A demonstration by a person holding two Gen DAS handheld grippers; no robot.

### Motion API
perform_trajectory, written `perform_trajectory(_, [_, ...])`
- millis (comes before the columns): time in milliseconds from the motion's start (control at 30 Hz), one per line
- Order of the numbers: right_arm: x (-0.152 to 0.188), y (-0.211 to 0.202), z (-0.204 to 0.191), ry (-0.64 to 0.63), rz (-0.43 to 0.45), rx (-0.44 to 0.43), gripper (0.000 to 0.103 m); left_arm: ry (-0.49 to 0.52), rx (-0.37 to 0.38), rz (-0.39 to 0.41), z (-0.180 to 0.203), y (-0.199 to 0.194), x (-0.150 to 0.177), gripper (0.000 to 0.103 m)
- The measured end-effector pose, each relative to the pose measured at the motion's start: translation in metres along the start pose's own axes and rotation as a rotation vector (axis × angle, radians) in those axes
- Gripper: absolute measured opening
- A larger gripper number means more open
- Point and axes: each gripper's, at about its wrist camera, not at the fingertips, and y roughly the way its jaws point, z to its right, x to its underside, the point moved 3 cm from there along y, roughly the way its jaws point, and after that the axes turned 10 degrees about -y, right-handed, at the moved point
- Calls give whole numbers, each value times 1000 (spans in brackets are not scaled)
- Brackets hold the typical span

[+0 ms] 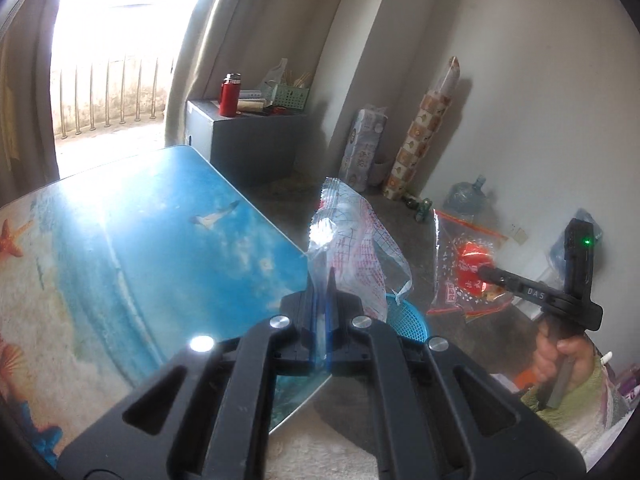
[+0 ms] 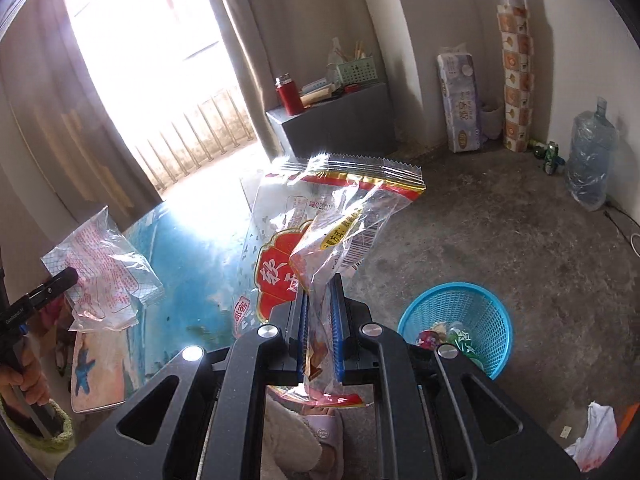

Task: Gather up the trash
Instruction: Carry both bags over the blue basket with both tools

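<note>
Blue basket w/ wrappers; left tongs pinch clear bag, right tongs red-print bag

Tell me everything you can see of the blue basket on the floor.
The blue basket is a round bin of plastic mesh with a solid rim, narrowing toward its base. It stands upright on the bare concrete floor, right of the table. A few crumpled wrappers lie in it; it is far from full. Nothing else touches it. The left wrist view shows only part of its rim behind the held bag.
</note>
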Motion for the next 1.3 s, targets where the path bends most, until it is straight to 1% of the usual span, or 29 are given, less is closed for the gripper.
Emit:
perform_trajectory(133, [37, -4, 62, 114, -36, 84, 11, 61, 86, -76, 56, 46, 11, 1])
perform_trajectory(200, [55, -2, 89, 163, -63, 118, 11, 81, 132, -129, 84, 72, 22, 1])
perform_trajectory(300, [80, 6, 121, 229, -102, 165, 11, 97, 177, -210, 118, 110, 44, 1])
perform_trajectory(400, [99, 19, 148, 287, -139, 185, 11, 105, 175, -286, 139, 153, 67, 1])
perform_trajectory(467, [106, 30, 162, 308, -164, 200, 11, 116, 147, -335, 146, 186, 83, 1])
perform_trajectory(567, [117, 49, 176, 323, -198, 208, 11, 106, 108, -421, 148, 234, 110, 1])
perform_trajectory(633, [121, 66, 184, 323, -224, 217, 11, 112, 70, -476, 144, 267, 129, 1])
perform_trajectory(767, [131, 102, 194, 333, -278, 216, 11, 121, 5, -556, 135, 326, 159, 1])
perform_trajectory(833, [134, 122, 198, 327, -306, 223, 11, 107, -8, -583, 127, 349, 170, 1])
perform_trajectory(1000, [136, 181, 207, 304, -394, 229, 11, 86, -3, -667, 111, 404, 191, 1])
perform_trajectory(1133, [133, 227, 210, 279, -452, 240, 12, 86, -31, -744, 98, 444, 208, 2])
perform_trajectory(1167, [133, 238, 210, 267, -463, 244, 13, 81, -39, -764, 95, 453, 211, 2])
perform_trajectory(1200, [131, 248, 210, 252, -473, 251, 15, 80, -50, -772, 92, 460, 212, 2])
perform_trajectory(1267, [130, 267, 210, 219, -499, 265, 16, 83, -60, -786, 86, 475, 215, 2])
perform_trajectory(1300, [130, 276, 210, 208, -514, 265, 19, 87, -61, -793, 86, 482, 217, 2])
